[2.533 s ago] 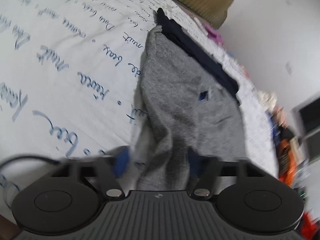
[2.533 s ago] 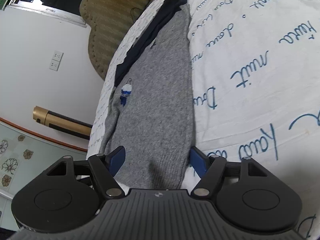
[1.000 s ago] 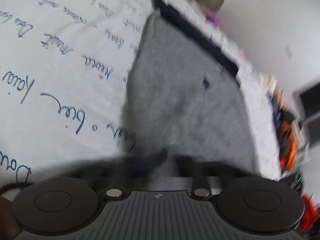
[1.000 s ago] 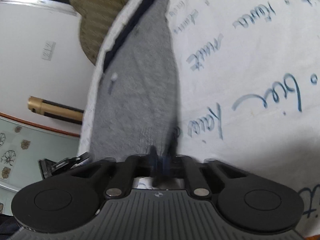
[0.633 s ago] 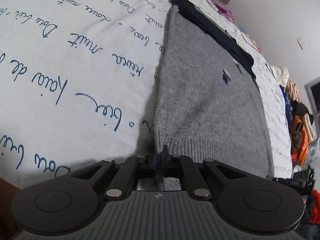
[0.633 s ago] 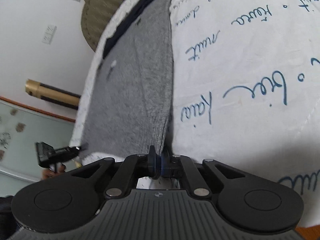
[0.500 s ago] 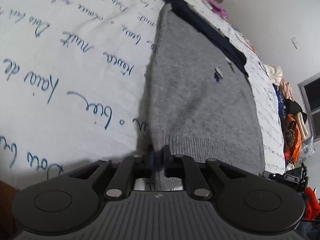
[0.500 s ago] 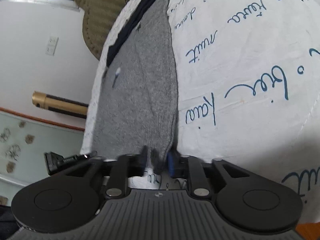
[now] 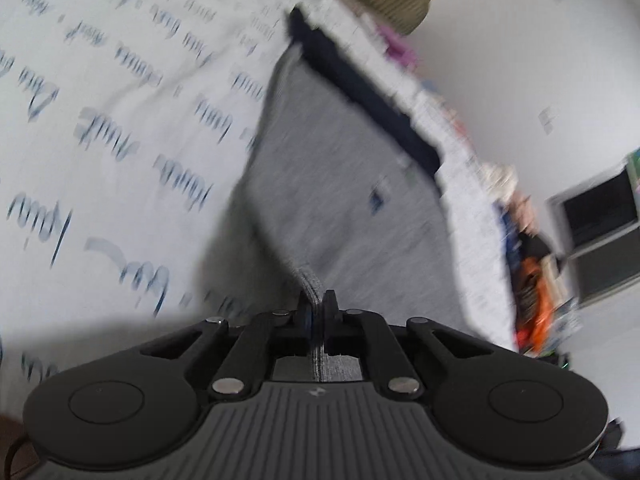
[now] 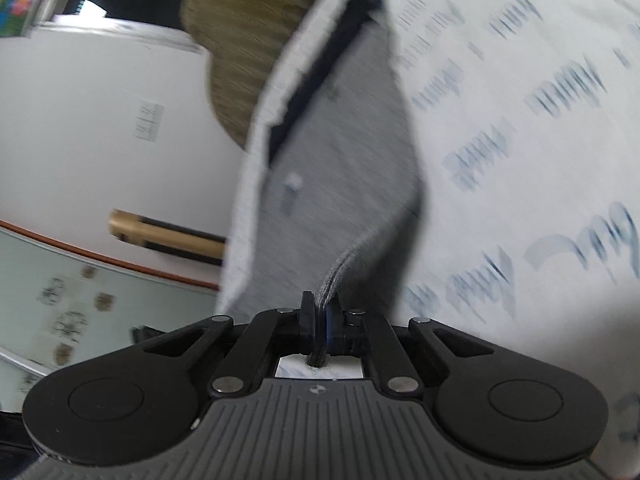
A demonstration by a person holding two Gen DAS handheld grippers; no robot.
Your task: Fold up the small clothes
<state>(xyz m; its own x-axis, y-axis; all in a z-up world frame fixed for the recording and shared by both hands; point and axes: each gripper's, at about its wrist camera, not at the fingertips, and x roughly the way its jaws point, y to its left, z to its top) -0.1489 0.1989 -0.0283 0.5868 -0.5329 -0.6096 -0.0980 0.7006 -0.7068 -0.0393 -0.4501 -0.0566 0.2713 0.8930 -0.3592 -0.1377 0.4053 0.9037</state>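
A grey knit sweater (image 9: 340, 184) with a navy collar edge (image 9: 360, 84) and a small blue chest logo lies on a bed. My left gripper (image 9: 317, 312) is shut on its ribbed hem and holds that corner lifted off the sheet. In the right wrist view the same sweater (image 10: 340, 184) stretches away from me. My right gripper (image 10: 321, 314) is shut on the other hem corner, also raised. Both views are motion-blurred.
The bed has a white sheet (image 9: 120, 120) printed with blue handwriting. A tan headboard (image 10: 248, 40) stands at the far end. A pile of colourful clothes (image 9: 532, 280) sits beyond the bed edge. A gold tube (image 10: 160, 236) lies by the white wall.
Both grippers went from open around the hem to shut on it, then lifted the hem corners off the sheet. The sweater's near edge now hangs raised from the fingers.
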